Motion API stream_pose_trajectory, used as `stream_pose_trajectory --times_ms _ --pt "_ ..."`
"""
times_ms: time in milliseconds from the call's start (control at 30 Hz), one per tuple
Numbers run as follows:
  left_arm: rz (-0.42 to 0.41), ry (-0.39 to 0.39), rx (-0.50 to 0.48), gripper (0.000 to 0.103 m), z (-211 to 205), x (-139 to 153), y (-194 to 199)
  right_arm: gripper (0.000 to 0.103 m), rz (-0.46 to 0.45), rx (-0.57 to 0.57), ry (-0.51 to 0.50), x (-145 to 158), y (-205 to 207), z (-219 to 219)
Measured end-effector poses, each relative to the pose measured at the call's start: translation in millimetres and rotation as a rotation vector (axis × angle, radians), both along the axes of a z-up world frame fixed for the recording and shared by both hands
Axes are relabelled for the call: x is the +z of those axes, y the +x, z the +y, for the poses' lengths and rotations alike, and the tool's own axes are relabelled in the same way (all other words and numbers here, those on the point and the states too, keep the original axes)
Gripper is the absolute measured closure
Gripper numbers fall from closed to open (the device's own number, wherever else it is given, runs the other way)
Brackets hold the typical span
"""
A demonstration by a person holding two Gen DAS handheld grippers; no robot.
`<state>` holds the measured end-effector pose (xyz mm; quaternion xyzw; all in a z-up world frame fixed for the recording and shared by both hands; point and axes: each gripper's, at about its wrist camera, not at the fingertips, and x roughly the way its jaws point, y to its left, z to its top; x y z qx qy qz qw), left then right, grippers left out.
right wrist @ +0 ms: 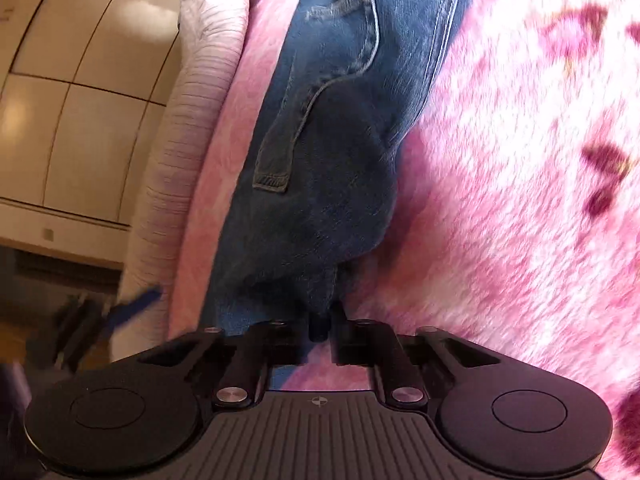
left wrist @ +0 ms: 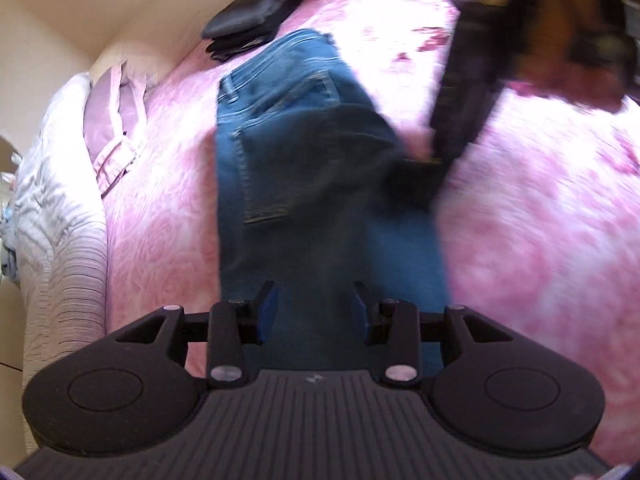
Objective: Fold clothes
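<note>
Pinching bunched denim jeans [right wrist: 320, 128], right hand-held gripper [right wrist: 320, 316]; left hand-held gripper [left wrist: 315, 312] parted, empty.

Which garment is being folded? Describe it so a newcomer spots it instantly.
Start from the pink bedspread that fills the bed. Lying lengthwise down its middle are the blue jeans, back pockets up, with the right hand-held gripper pinching a bunched fold of them. They are the only denim item: the folded dark clothes beyond them near the wall are black and already stacked.
</note>
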<state>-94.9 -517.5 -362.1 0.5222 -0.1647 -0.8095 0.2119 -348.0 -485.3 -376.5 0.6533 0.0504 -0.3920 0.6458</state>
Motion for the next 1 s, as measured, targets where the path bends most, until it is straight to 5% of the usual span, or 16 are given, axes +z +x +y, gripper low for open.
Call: stream_pose_trajectory --times_ms 200,400,500,533,567,767,800,833,933,1000 --pt "-0.037 0.045 0.069 0.068 -50 -15 -11 0.097 -0.028 -0.076 0.03 22 2 17" --pt "0.033 0.009 -0.021 0.065 0 5 -14 0.09 0.02 -0.073 0.025 29 -17 9" --pt "0.046 0.023 -0.12 0.057 43 0 -21 0.068 0.084 -0.149 -0.037 42 -45 3" --pt "0.042 0.028 -0.153 0.057 55 -6 -26 0.048 0.104 -0.195 -0.048 44 -57 -1" --pt "0.036 0.03 -0.173 0.057 63 -13 -31 0.039 0.127 -0.238 -0.058 45 -69 -6" --pt "-0.019 0.044 -0.18 0.064 70 -45 -56 0.041 0.197 -0.286 -0.085 40 -103 -77" --pt "-0.026 0.037 -0.175 0.064 69 -48 -57 0.049 0.215 -0.279 -0.089 41 -104 -91" --pt "-0.033 0.027 -0.171 0.065 69 -49 -58 0.072 0.26 -0.266 -0.084 45 -103 -103" --pt "-0.048 0.02 -0.14 0.074 66 -54 -59 0.089 0.352 -0.2 -0.096 52 -97 -129" --pt "-0.05 0.022 -0.116 0.076 65 -54 -59 0.089 0.396 -0.147 -0.114 55 -93 -142"
